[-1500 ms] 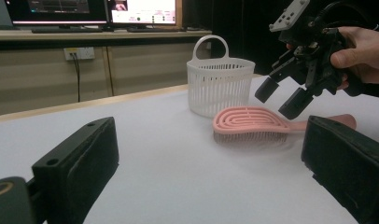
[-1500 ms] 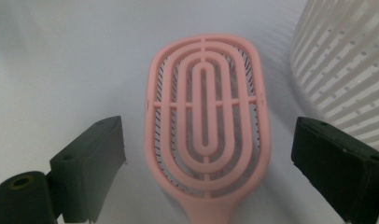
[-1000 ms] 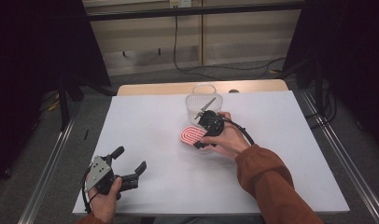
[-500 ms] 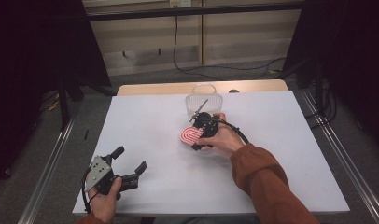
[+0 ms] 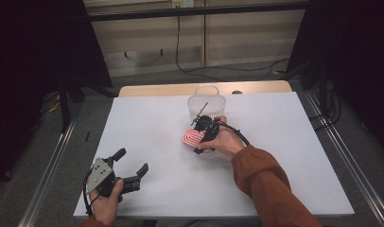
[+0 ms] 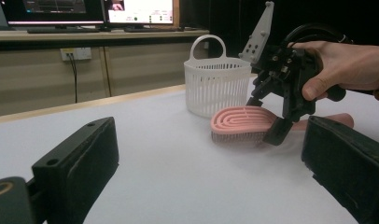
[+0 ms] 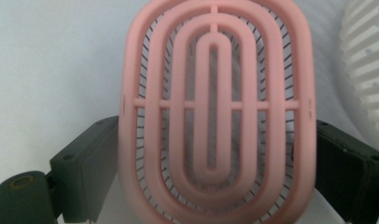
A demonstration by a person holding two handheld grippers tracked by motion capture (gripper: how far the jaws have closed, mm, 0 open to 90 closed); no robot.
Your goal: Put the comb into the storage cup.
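The white table (image 5: 284,156) is lying under everything, with its far edge meeting a wooden strip. Near the far middle of it, the white slotted basket (image 5: 207,104) is standing upright with its loop handle raised, and in the left gripper view it is sitting just behind the brush. The pink hairbrush (image 5: 194,138) is lying on the table just in front of the basket, close to it but not clearly touching; its ringed back is facing up and its bristles are facing down toward the surface, while its handle is stretching away toward the person's right hand. The right gripper (image 5: 202,137) is bracketing the brush head, one black jaw standing at each side of the pink oval in the right gripper view, so the jaws are sitting around the head at about its width; whether they are pressing on it cannot be told. The left gripper (image 5: 131,166) is resting at the near left corner of the table, well apart from the brush, with its jaws standing wide and holding nothing.
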